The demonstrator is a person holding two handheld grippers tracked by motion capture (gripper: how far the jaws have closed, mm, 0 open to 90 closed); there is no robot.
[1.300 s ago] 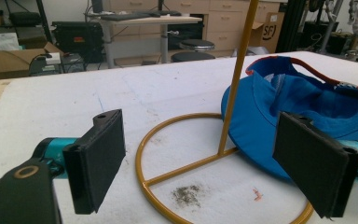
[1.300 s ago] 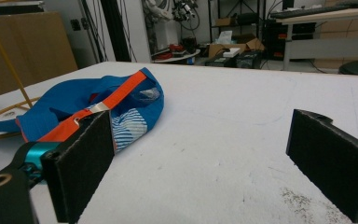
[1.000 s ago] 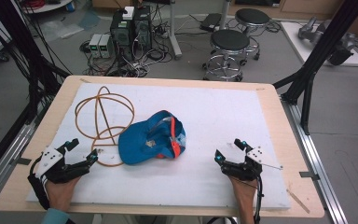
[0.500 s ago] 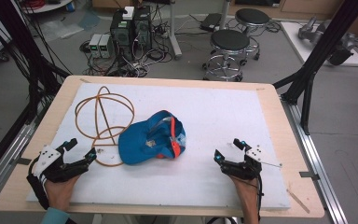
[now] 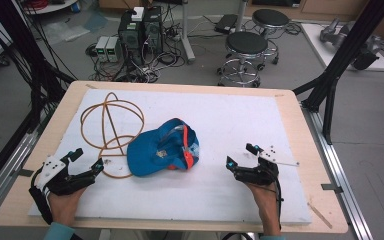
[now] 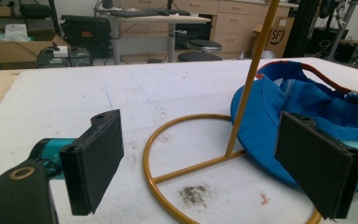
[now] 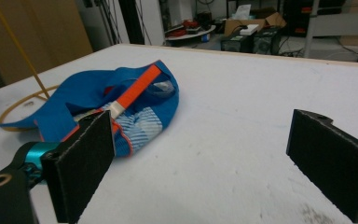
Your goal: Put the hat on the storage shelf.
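A blue baseball cap (image 5: pixel 162 149) lay upside down mid-surface, its brim over the base ring of an orange wire stand (image 5: pixel 111 131). The left gripper (image 5: pixel 85 162) and right gripper (image 5: pixel 240 156) flanked it, jaws released. A distant cardboard box (image 6: pixel 279 33) read "SF".

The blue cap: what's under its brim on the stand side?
The blue cap lies upside down; its brim overlaps the base ring of the orange wire stand, which rests on the white mat. The ring's stretch beneath the brim is covered.
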